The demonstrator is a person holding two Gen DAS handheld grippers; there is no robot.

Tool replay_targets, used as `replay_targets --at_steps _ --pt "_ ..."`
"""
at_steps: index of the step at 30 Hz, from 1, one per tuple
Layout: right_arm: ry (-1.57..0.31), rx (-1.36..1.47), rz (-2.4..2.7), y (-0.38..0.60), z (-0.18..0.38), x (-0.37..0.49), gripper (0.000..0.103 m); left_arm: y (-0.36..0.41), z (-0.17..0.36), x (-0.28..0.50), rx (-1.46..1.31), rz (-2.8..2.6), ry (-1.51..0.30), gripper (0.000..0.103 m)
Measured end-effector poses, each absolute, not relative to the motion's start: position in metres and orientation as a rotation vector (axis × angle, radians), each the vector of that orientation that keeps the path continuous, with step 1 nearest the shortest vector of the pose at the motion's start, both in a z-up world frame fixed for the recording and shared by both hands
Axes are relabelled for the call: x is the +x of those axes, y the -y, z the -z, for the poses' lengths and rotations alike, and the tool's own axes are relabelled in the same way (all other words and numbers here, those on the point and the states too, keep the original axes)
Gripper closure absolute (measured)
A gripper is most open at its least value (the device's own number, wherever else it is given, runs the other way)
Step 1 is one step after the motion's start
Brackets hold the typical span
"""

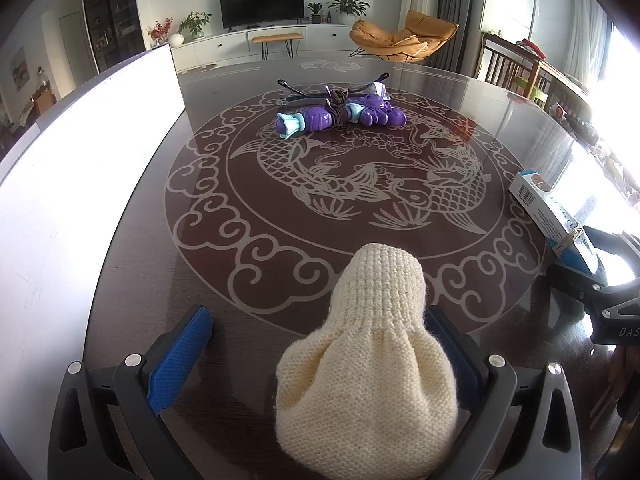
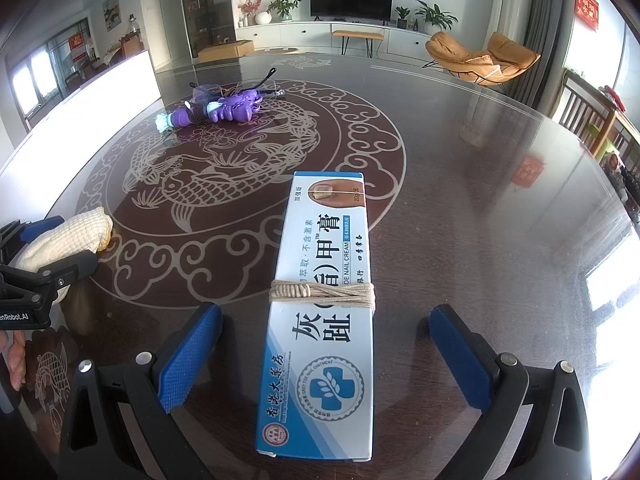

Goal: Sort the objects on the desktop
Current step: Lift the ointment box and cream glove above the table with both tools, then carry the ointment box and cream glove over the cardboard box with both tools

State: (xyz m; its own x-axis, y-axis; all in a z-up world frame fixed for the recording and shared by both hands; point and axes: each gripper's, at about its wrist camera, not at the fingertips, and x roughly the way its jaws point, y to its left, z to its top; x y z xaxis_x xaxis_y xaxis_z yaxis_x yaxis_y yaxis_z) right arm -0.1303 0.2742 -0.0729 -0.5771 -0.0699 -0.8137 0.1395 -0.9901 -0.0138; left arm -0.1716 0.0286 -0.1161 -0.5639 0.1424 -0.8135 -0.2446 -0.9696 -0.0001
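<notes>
Left gripper [image 1: 320, 344]: jaws stood apart around a cream ribbed knitted item [image 1: 368, 364]; the right blue pad touched its side, the left blue pad [image 1: 176, 356] stood clear of it with bare bench between.

Knitted item: it lay on the bench between the 2 fingers, narrow ribbed end pointing away; in the right wrist view it showed at the left edge, inside the other gripper.

Right gripper [image 2: 326, 354]: jaws stood wide apart, 1 on each side of a white-and-blue rectangular cardboard ointment box [image 2: 320, 320], neither pad touching it.

Ointment box: it lay flat on the bench, long axis running away from the camera, with beige twine [image 2: 322, 292] wound around its middle.

Hand: fingers [image 2: 16, 360] showed at the left edge of the right wrist view, below the other gripper.

Bench [image 1: 440, 128]: dark glossy round top with a pale fish-and-cloud pattern.

Centre of bench: a purple plastic toy with a light-blue end [image 1: 340, 116] lay bound with dark cord, and clear-lensed glasses with dark arms [image 1: 332, 90] lay just behind, touching it, well apart from both grippers.

Left side: a bright white flat panel [image 1: 92, 152] stood along the bench's edge.
</notes>
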Motion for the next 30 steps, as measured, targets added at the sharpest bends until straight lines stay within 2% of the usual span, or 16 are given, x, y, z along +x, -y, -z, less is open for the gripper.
replay_targets --at_steps 3,7,8,9,10,11,12,15,20,22,26,30 --pt "-0.119 1.396 2.672 -0.273 0.073 -0.134 0.000 -0.028 0.116 -0.169 -1.339 -2.592 -0.165 0.000" --pt "-0.162 1.590 2.508 -0.274 0.069 -0.166 0.000 -0.031 0.113 -0.176 -1.437 -2.514 -0.203 0.000" --pt "-0.138 1.612 2.501 -0.277 0.067 -0.172 0.005 -0.033 0.112 -0.178 -1.465 -2.487 -0.220 0.007" --pt "-0.162 1.619 2.513 -0.277 0.065 -0.173 0.013 -0.034 0.108 -0.174 -1.426 -2.494 -0.228 0.039" --pt "-0.169 1.625 2.505 -0.277 0.059 -0.174 0.031 -0.036 0.104 -0.169 -1.377 -2.502 -0.250 0.054" --pt "-0.158 1.651 2.496 -0.277 0.057 -0.174 0.056 -0.038 0.102 -0.165 -1.365 -2.516 -0.282 0.059" --pt "-0.161 1.688 2.481 -0.276 0.054 -0.172 0.059 -0.039 0.103 -0.162 -1.358 -2.519 -0.300 0.062" --pt "-0.220 1.708 2.417 -0.270 0.052 -0.156 0.060 -0.029 0.099 -0.148 -1.331 -2.507 -0.201 0.064" --pt "-0.079 1.587 2.430 -0.275 0.020 -0.135 0.060 0.009 0.067 -0.121 -1.252 -2.542 0.083 0.064" --pt "-0.093 1.532 2.431 -0.262 0.000 -0.137 0.060 0.024 0.045 -0.115 -1.206 -2.553 0.145 0.064" --pt "-0.187 1.422 2.405 -0.211 -0.043 -0.152 0.060 0.065 -0.008 -0.106 -1.108 -2.626 0.157 0.064" --pt "-0.193 1.298 2.346 -0.137 -0.082 -0.172 0.060 0.133 -0.044 -0.111 -1.097 -2.717 0.220 0.064"
